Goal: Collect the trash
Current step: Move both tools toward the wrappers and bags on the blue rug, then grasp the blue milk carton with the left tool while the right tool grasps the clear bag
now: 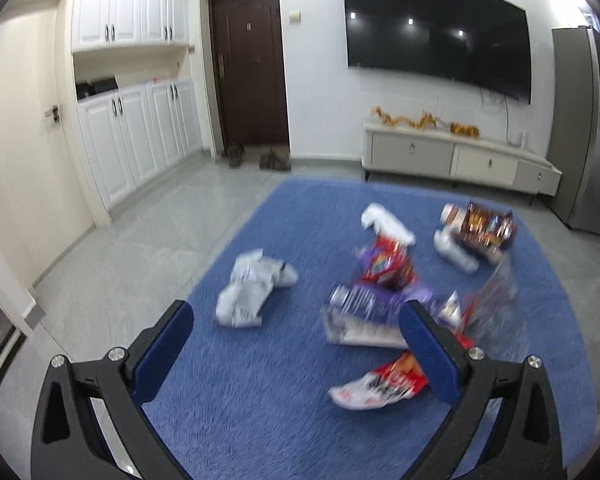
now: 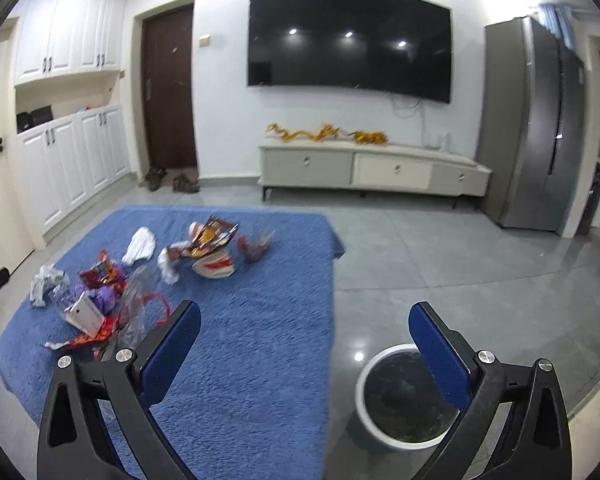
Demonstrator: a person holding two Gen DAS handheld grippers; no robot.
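Note:
Several pieces of trash lie on a blue rug (image 1: 260, 420). In the left wrist view I see a crumpled white paper (image 1: 250, 290), a red and purple wrapper pile (image 1: 380, 280), a red and white wrapper (image 1: 380, 386) and a dark snack bag (image 1: 482, 226). My left gripper (image 1: 296, 348) is open and empty above the rug, short of the trash. My right gripper (image 2: 305, 350) is open and empty, above the rug's right edge. A white bin with a dark inside (image 2: 404, 394) stands on the floor under its right finger. The trash pile (image 2: 100, 304) lies to its left.
Grey tiled floor (image 2: 440, 248) surrounds the rug (image 2: 240, 340). A low TV cabinet (image 2: 372, 172) and a wall TV (image 2: 348, 36) stand at the far wall. A grey fridge (image 2: 536, 128) is at the right. White cupboards (image 1: 140, 140) and a dark door (image 1: 252, 72) are at the left.

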